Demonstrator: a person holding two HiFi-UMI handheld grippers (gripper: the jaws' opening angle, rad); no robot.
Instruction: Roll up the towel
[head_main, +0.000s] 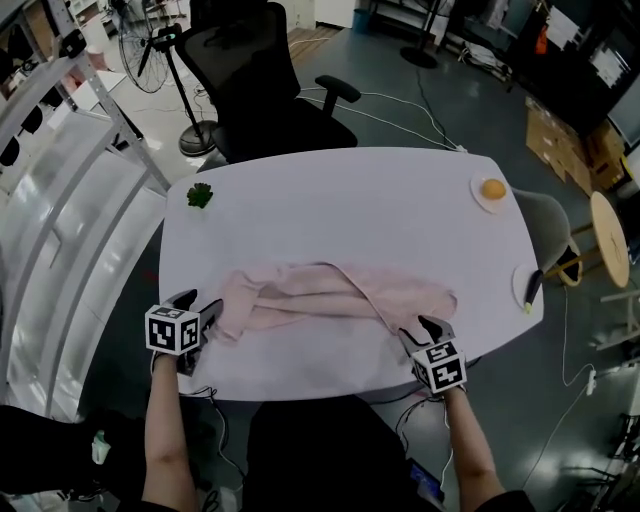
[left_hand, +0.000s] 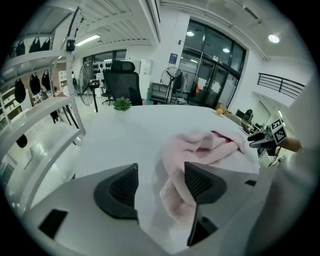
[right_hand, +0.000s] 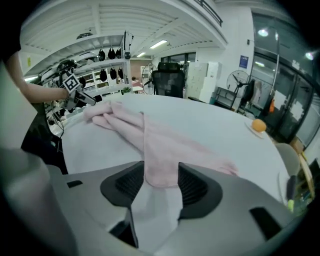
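A pink towel (head_main: 330, 295) lies crumpled in a long strip across the near half of the white table (head_main: 380, 200). My left gripper (head_main: 198, 303) is at the towel's left end by the table's left edge. In the left gripper view its jaws (left_hand: 161, 182) stand wide open, with the towel (left_hand: 200, 145) bunched by the right one. My right gripper (head_main: 425, 330) is at the towel's right end near the front edge. In the right gripper view the towel's end (right_hand: 155, 160) lies between its parted jaws (right_hand: 161, 182), flat on the table.
A small green plant (head_main: 200, 195) stands at the table's far left. An orange on a plate (head_main: 492, 188) sits at the far right, and another plate with a dark object (head_main: 527, 285) at the right edge. A black office chair (head_main: 265, 90) stands behind the table.
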